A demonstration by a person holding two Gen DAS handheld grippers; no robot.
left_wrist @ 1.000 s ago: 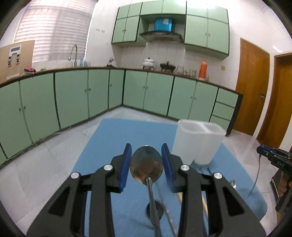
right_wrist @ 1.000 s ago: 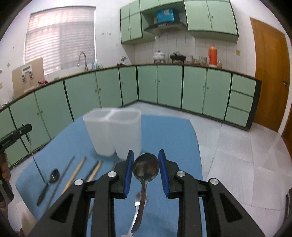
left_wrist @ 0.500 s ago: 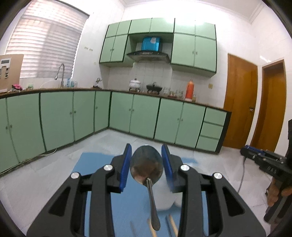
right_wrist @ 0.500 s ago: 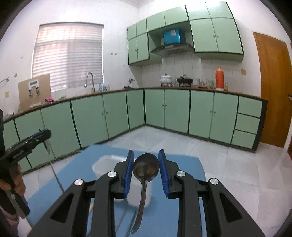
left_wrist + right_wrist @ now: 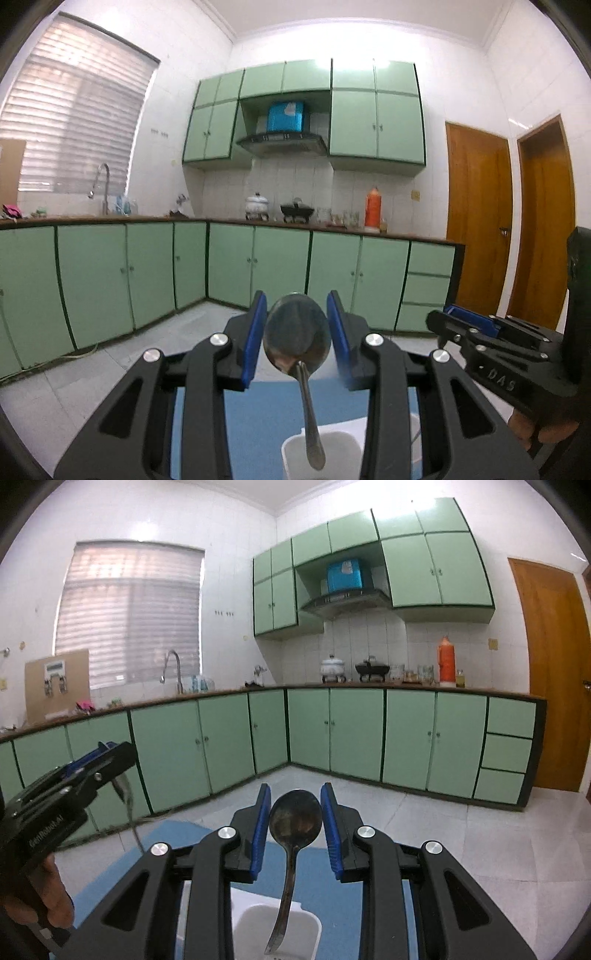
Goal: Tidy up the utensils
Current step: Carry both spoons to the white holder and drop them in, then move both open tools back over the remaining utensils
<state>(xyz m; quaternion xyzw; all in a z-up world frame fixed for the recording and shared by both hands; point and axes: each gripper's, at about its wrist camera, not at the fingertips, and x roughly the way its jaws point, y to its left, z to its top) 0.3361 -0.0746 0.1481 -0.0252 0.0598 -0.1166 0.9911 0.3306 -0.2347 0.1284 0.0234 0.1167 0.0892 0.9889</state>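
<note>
Currently I've both grippers, left point(image 5: 296, 330) & right point(image 5: 294, 821), clamped on spoon point(image 5: 298, 332) bowls; stiff, slick steel, handles dangling over white holder point(image 5: 277, 928).

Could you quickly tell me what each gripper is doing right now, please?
Left gripper: shut on a spoon, bowl between the pads.
Right gripper: shut on another spoon, handle hanging down.

Open air surrounds both raised tools; white holder point(image 5: 277, 928) stands directly below.
</note>
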